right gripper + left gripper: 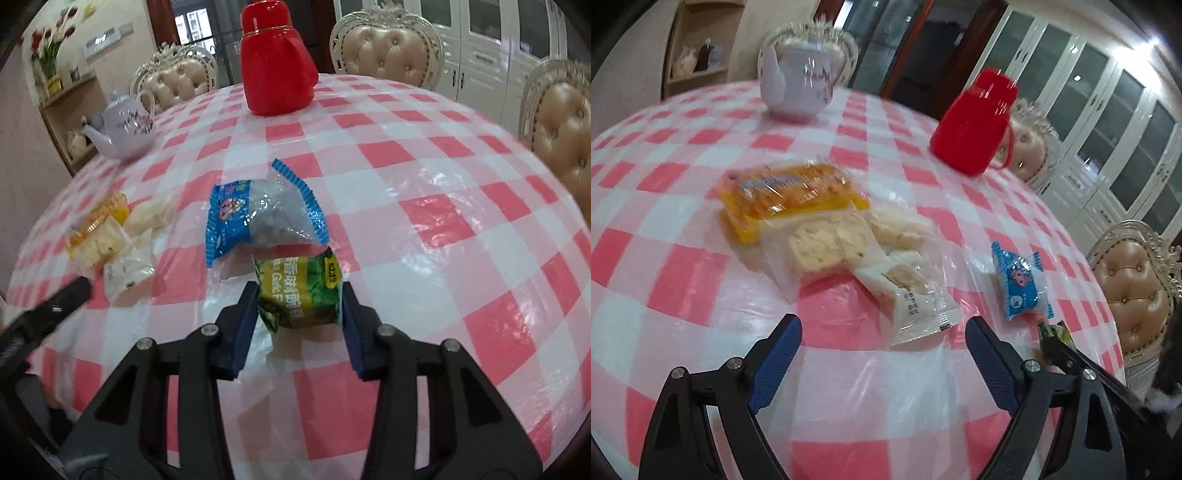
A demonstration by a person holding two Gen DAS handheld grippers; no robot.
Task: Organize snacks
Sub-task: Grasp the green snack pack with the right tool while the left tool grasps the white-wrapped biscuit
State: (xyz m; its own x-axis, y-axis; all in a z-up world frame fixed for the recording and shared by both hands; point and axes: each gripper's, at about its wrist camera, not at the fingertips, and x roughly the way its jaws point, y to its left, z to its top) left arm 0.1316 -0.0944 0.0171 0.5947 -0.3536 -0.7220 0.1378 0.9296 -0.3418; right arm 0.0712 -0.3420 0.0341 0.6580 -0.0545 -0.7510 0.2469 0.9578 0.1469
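Snacks lie on a round table (424, 177) under a pink-and-white checked cloth with clear plastic over it. The right gripper (300, 295) has its 2 blue pads against both sides of a green packet (299, 291), which sits on the cloth between them; the jaws are narrow, closed onto the packet. Just beyond it, touching its far edge, lies a blue packet (258, 218) with a clear window and crimped ends.

The left gripper (883, 332) hangs over the near part of the table with its jaws wide and nothing between the pads. Its fingers (775, 354) frame the near end of a white packet (916, 299), but do not touch it. That packet belongs to a pile: a yellow packet (786, 192) at the back, a clear packet of pale biscuit (820, 247) leaning on it, and another pale one (897, 229) to the right. In the left view the blue packet (1019, 284) lies apart from the pile, to its right, and the tip of the right gripper (1056, 339) shows just below it with a bit of green at its end.

At the far side stand a white teapot (798, 81) and a red jug (975, 129), well apart from each other. Padded chairs (388, 48) ring the table.
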